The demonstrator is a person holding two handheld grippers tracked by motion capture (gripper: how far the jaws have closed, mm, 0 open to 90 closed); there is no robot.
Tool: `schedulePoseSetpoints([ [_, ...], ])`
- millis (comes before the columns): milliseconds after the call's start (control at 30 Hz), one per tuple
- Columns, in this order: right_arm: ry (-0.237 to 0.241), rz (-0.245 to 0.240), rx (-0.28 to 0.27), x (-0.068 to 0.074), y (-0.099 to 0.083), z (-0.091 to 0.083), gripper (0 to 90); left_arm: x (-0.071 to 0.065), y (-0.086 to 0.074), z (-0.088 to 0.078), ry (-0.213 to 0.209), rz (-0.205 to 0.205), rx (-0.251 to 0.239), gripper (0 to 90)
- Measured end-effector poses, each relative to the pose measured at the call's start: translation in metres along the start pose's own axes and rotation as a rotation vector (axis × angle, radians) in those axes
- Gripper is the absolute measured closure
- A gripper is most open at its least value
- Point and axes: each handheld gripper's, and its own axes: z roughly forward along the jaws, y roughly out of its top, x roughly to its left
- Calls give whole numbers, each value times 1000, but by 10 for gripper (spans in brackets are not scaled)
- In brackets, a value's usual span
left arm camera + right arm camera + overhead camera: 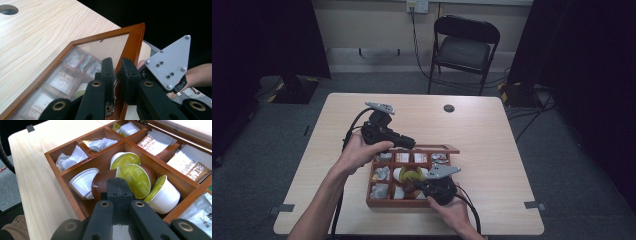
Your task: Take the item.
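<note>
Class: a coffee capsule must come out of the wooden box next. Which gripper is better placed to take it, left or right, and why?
Right. The right gripper, jaws shut, hovers over the coffee capsules in the middle compartment of the wooden box. The left gripper is busy: its jaws straddle the edge of the raised glass lid.

Seen from above and forward over the wooden box (412,177) in the high view, close along its raised lid (100,53) in the left gripper view, close into its capsule compartment (130,177) in the right gripper view.
</note>
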Motion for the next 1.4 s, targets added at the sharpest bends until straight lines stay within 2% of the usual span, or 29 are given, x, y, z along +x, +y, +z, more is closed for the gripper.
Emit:
schedulePoseSetpoints([
  [733, -1, 23, -51, -3, 2, -15, 900, 0, 0, 0, 1, 2, -2, 811],
  [1100, -15, 42, -94, -5, 3, -33, 900, 0, 0, 0, 4, 2, -1, 811],
  [1400, -18, 53, -108, -10, 3, -39, 900, 0, 0, 0, 4, 3, -2, 811],
])
